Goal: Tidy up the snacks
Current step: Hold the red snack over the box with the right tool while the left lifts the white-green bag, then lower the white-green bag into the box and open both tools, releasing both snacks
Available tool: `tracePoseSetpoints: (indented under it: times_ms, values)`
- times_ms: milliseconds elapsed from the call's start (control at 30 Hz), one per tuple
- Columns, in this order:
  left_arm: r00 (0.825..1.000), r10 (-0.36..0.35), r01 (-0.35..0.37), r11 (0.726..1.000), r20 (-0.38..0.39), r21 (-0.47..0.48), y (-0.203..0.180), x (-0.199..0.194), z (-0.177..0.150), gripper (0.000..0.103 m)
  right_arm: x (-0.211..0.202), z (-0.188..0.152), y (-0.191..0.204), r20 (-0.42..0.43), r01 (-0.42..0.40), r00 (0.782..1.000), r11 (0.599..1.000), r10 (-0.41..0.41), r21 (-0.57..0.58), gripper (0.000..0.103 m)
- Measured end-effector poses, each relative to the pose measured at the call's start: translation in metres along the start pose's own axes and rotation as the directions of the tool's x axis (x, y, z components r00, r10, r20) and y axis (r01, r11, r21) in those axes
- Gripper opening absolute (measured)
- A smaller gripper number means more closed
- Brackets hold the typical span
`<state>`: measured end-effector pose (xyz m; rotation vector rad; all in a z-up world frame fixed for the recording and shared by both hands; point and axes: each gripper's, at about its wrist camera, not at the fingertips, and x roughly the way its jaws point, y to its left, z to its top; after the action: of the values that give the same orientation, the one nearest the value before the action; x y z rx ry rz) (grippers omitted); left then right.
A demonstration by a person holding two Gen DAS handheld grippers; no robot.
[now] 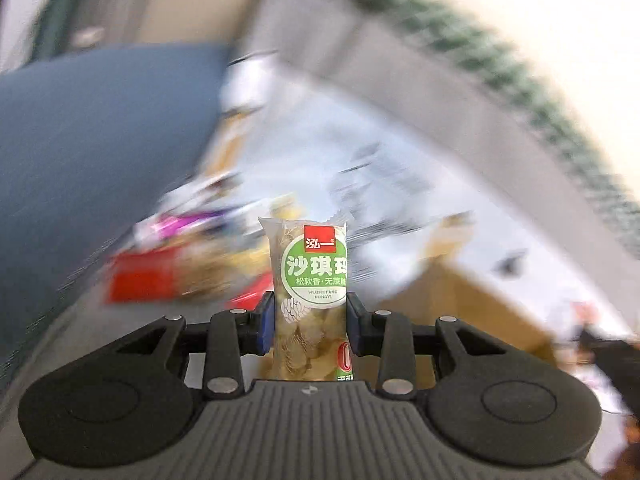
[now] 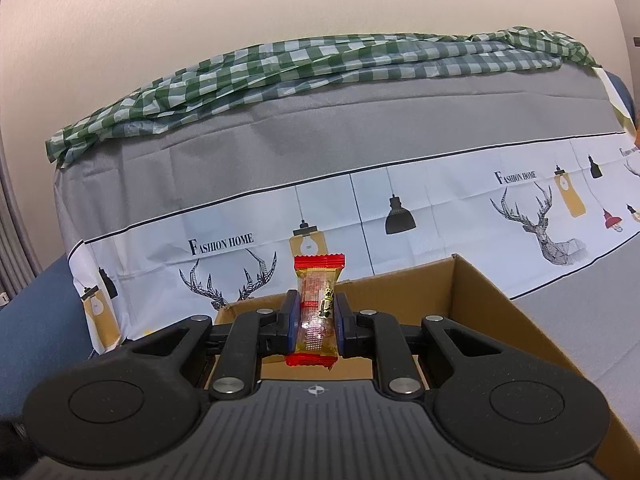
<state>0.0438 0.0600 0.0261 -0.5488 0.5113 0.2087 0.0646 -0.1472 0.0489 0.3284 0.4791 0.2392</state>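
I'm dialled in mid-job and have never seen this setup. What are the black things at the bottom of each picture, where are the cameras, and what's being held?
No robot: a person holds a two-finger gripper in each hand, with a fisheye camera looking along its fingers. The left gripper is closed on a green-labelled snack pack; behind it lies a blurred pile of snacks. The right gripper clamps a red-ended candy over an open cardboard box, which stands on a deer-and-lamp printed cloth.
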Motion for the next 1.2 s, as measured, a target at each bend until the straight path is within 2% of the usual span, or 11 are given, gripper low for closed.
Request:
tracePoseSetpoints:
  times_ms: [100,167,267,367,500,967,1033,1100,1133,1167,1200]
  values:
    - [0.980,-0.195,0.192,0.979,0.034,0.065,-0.024,-0.012,-0.005,0.039,-0.002,0.002,-0.003,-0.001,0.002,1.000,1.000,-0.002,0.012,0.018]
    - [0.950,-0.312,0.310,0.947,0.010,0.088,-0.037,-0.013,-0.012,0.039,-0.006,0.004,-0.004,0.009,0.003,1.000,1.000,-0.003,0.011,0.018]
    - [0.900,-0.434,0.435,0.887,-0.044,0.153,-0.057,-0.014,-0.023,0.039,-0.011,0.008,-0.007,0.018,0.011,1.000,1.000,-0.011,0.006,0.018]
    - [0.845,-0.518,0.535,0.824,-0.137,0.185,-0.071,-0.009,-0.035,0.039,-0.013,0.012,-0.012,0.010,0.035,0.999,0.999,-0.035,-0.004,0.018]
    - [0.816,-0.543,0.578,0.772,-0.199,0.264,-0.091,-0.016,-0.057,0.039,-0.012,0.014,-0.019,-0.002,0.072,0.997,0.997,-0.072,-0.008,0.018]
    - [0.809,-0.529,0.584,0.771,-0.257,0.252,-0.095,-0.004,-0.062,0.039,-0.014,0.016,-0.027,0.023,0.143,0.990,0.990,-0.143,0.000,0.018]
    - [0.799,-0.532,0.595,0.766,-0.281,0.242,-0.097,-0.002,-0.062,0.039,-0.014,0.015,-0.026,0.030,0.151,0.988,0.989,-0.150,-0.006,0.018]
    - [0.777,-0.534,0.616,0.754,-0.334,0.229,-0.098,0.004,-0.063,0.042,-0.015,0.015,-0.025,0.039,0.167,0.985,0.986,-0.166,-0.016,0.018]
    - [0.777,-0.534,0.616,0.753,-0.334,0.231,-0.097,0.005,-0.063,0.051,-0.017,0.015,-0.024,0.053,0.189,0.981,0.982,-0.188,-0.017,0.026]
    - [0.788,-0.528,0.605,0.761,-0.318,0.235,-0.094,0.005,-0.061,0.059,-0.018,0.015,-0.024,0.063,0.209,0.976,0.978,-0.208,-0.015,0.045]
    - [0.797,-0.523,0.593,0.770,-0.301,0.234,-0.091,0.005,-0.059,0.062,-0.019,0.016,-0.024,0.071,0.224,0.972,0.975,-0.223,-0.006,0.054]
